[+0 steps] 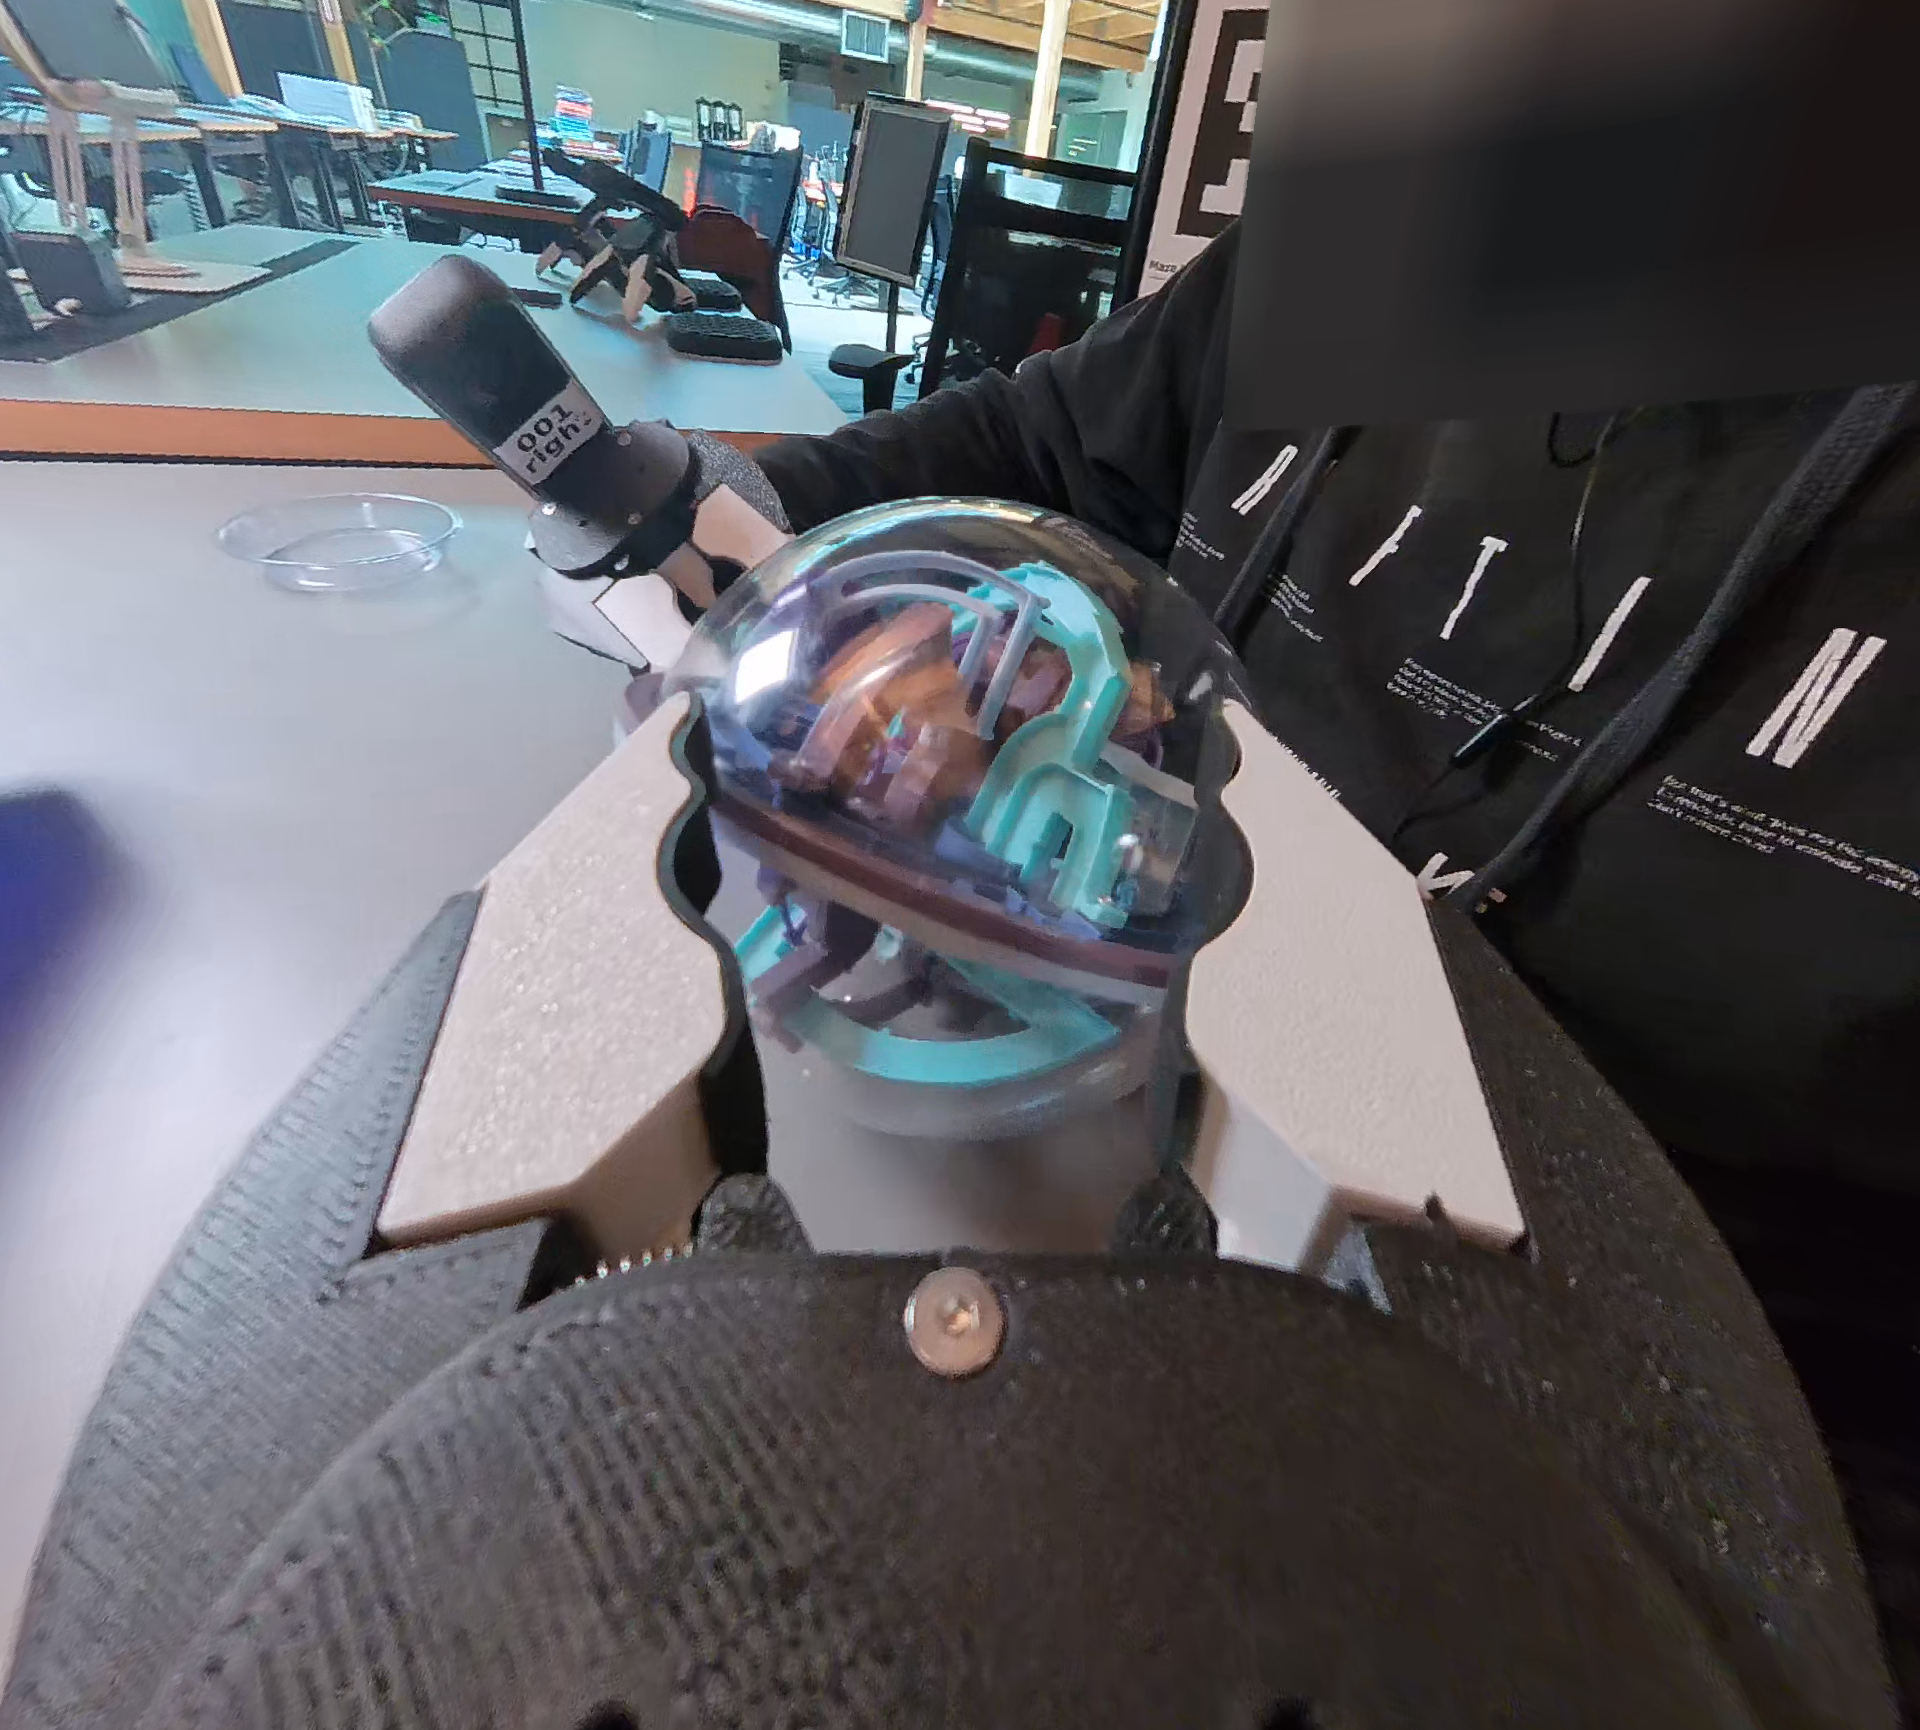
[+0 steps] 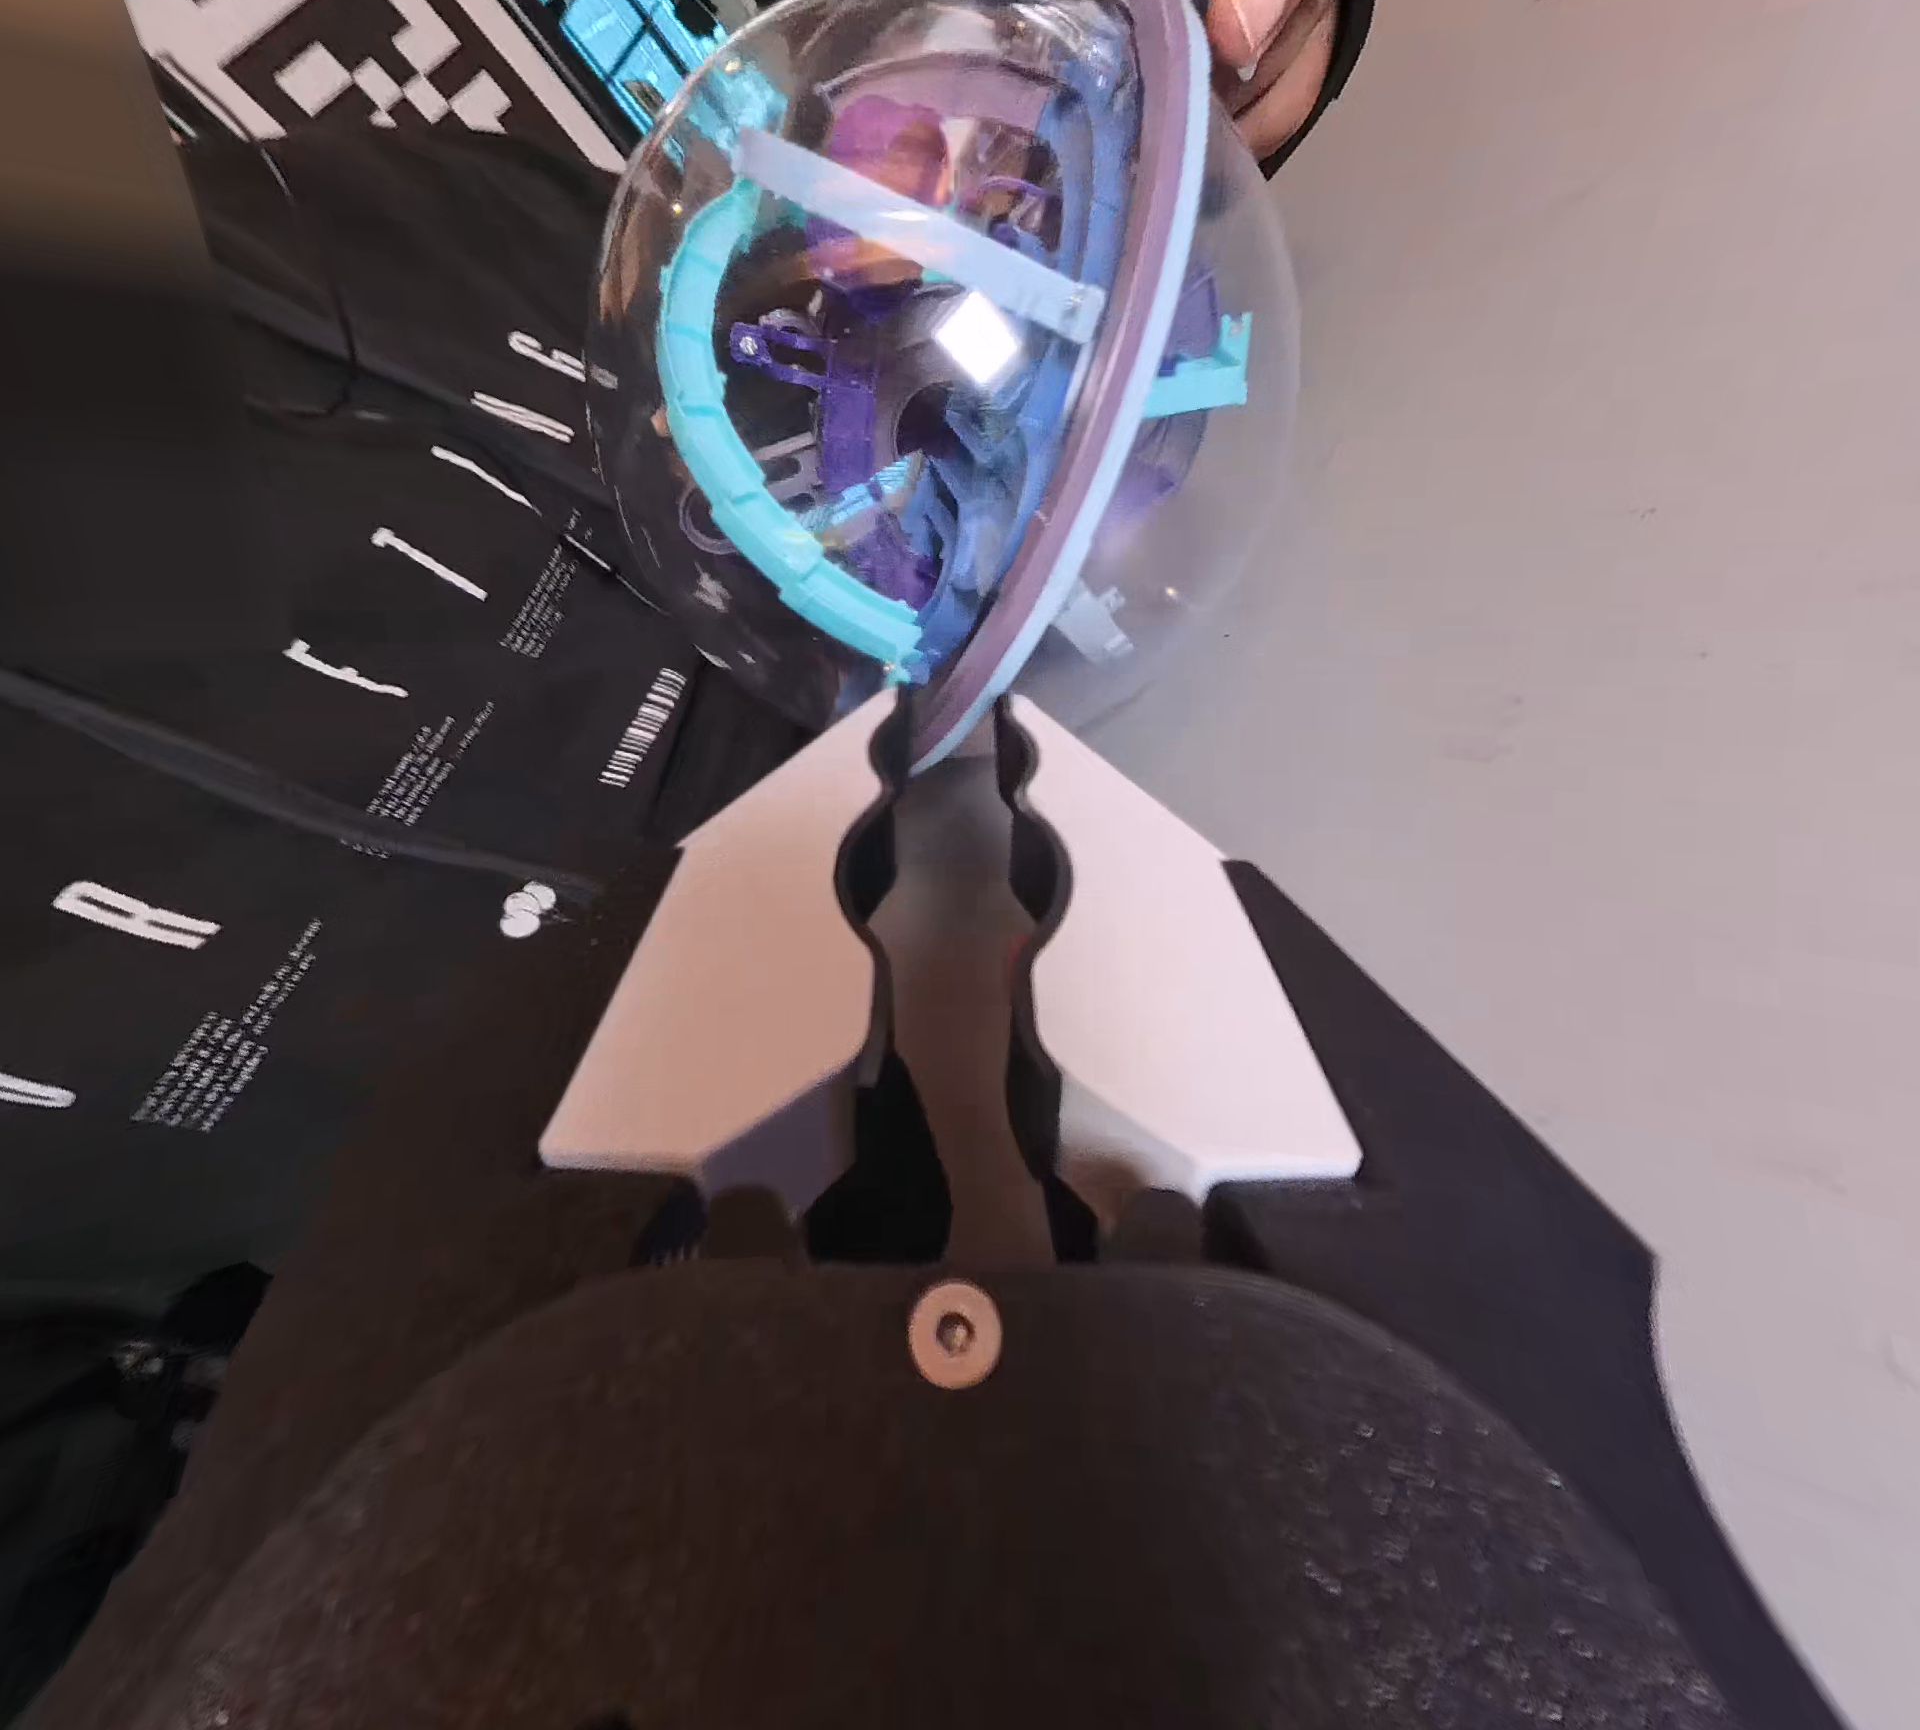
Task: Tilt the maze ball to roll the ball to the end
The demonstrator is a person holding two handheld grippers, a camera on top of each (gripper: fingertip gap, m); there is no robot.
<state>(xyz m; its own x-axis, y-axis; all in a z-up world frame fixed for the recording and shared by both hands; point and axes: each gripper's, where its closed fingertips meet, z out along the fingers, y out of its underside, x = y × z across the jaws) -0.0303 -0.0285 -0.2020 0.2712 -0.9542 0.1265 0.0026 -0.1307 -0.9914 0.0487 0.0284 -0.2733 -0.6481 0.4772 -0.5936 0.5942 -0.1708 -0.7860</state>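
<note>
Held aloft above the grey table (image 1: 260,745): a clear maze ball (image 1: 961,807) with teal, purple and orange tracks inside and a purple rim band around its middle. Spread wide around the maze ball, the left gripper (image 1: 956,859), white fingers (image 1: 582,932) cupping the sphere on both sides at the band. Nearly shut at the ball's rim, the right gripper (image 2: 951,724), fingertips pinching the thin purple band edge with only a narrow gap behind. Beyond the maze ball in the left wrist view, a clear plastic dish (image 1: 338,537) lying on the table. Behind the ball, a person's black printed hoodie (image 1: 1610,745). Small steel ball not clearly discernible.
</note>
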